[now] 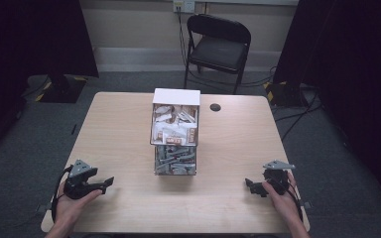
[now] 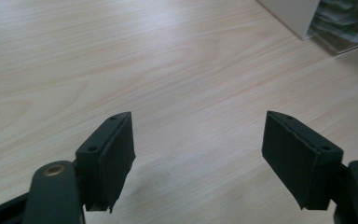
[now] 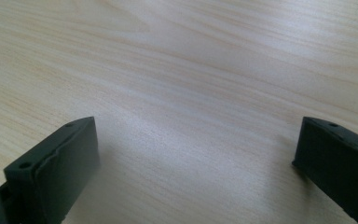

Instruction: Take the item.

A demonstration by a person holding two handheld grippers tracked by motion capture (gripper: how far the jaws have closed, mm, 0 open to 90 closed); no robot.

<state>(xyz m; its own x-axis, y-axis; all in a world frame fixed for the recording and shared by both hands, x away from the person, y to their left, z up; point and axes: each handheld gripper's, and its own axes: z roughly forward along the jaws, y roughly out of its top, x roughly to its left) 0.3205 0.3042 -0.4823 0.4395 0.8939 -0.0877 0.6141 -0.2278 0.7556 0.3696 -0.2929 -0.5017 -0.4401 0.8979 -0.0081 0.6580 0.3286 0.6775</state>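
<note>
A two-tier container (image 1: 175, 131) stands at the middle of the wooden table (image 1: 124, 129): a white upper box holds several white and brown sachets, and a clear lower box holds several grey packets. My left gripper (image 1: 106, 184) rests in a hand near the front left edge, pointing right. In the left gripper view its jaws (image 2: 198, 140) stand open over bare wood, with a corner of the container (image 2: 303, 14) at the top right. My right gripper (image 1: 250, 186) sits near the front right edge, pointing left. Its jaws (image 3: 196, 144) are open with nothing between them.
A small black round disc (image 1: 215, 107) lies on the table behind and to the right of the container. A black folding chair (image 1: 218, 44) stands beyond the far edge. Dark curtains and cables flank the table on both sides.
</note>
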